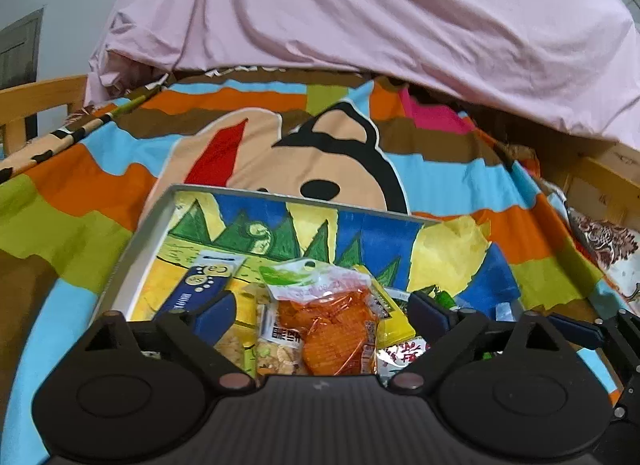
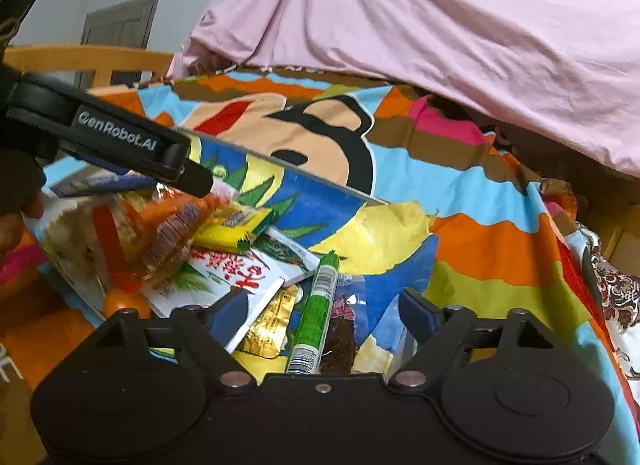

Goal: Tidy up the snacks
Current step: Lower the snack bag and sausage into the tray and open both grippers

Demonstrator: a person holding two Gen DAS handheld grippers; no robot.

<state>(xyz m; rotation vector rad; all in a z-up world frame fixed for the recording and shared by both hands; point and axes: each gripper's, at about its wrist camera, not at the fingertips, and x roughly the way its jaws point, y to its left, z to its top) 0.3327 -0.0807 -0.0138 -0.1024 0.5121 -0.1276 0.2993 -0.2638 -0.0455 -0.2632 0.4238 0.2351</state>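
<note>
A shallow tray [image 1: 156, 221] with a painted lining lies on the bed and holds a heap of snack packets. In the left wrist view my left gripper [image 1: 320, 311] is open over an orange snack bag [image 1: 336, 329], with a dark blue packet [image 1: 200, 281] to its left and a yellow packet [image 1: 390, 313] to its right. In the right wrist view my right gripper [image 2: 324, 311] is open above a green stick packet [image 2: 316, 313], a gold packet [image 2: 268, 325] and a white packet with red writing [image 2: 236, 277]. The left gripper's arm [image 2: 120, 141] crosses the upper left there.
The tray sits on a colourful cartoon blanket [image 1: 80, 193]. A pink quilt [image 1: 360, 17] is bunched behind it. A wooden bed rail [image 1: 36, 101] runs along the left, and a wooden frame [image 1: 600, 173] along the right. A torn yellow paper [image 1: 448, 253] lies at the tray's right corner.
</note>
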